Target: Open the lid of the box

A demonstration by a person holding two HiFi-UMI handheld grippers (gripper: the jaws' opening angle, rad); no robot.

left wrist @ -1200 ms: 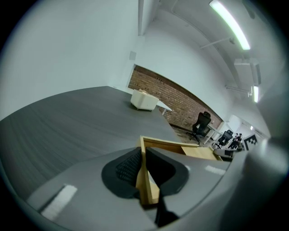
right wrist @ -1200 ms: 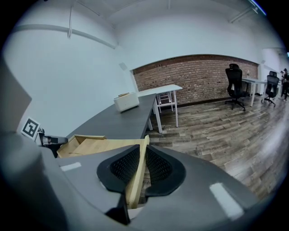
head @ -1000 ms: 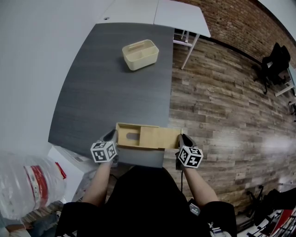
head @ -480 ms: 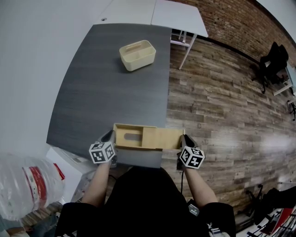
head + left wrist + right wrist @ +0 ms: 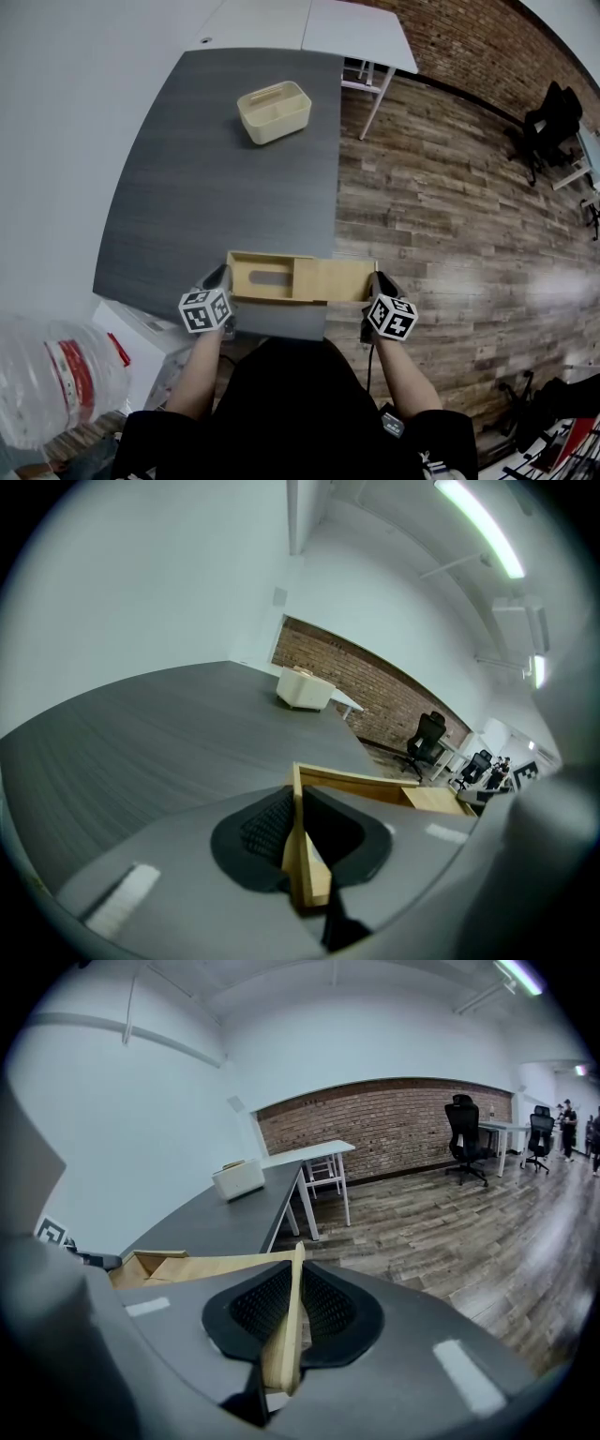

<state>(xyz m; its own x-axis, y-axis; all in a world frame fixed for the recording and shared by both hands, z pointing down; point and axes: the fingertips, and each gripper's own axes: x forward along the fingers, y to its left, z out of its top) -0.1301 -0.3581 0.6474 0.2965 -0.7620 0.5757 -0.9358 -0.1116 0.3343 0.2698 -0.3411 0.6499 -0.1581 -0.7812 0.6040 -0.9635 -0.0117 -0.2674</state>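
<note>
A shallow wooden box (image 5: 258, 277) lies at the near edge of the grey table (image 5: 216, 187). Its sliding lid (image 5: 333, 279) is drawn partway out to the right, past the table's right edge, and the left part of the inside shows. My left gripper (image 5: 222, 278) is shut on the box's left end wall (image 5: 302, 855). My right gripper (image 5: 375, 281) has the lid's right end (image 5: 289, 1316) between its pads (image 5: 323, 1309); its jaws are closing and the pads press on the wood.
A cream handled caddy (image 5: 273, 111) stands at the far end of the table. A white table (image 5: 356, 28) adjoins behind it. Wooden floor lies to the right, with an office chair (image 5: 553, 122). A large water bottle (image 5: 56, 375) is at lower left.
The lid has slid further right out of the box, which shows more of its inside. The right gripper moved right with it. The left gripper stayed put.
</note>
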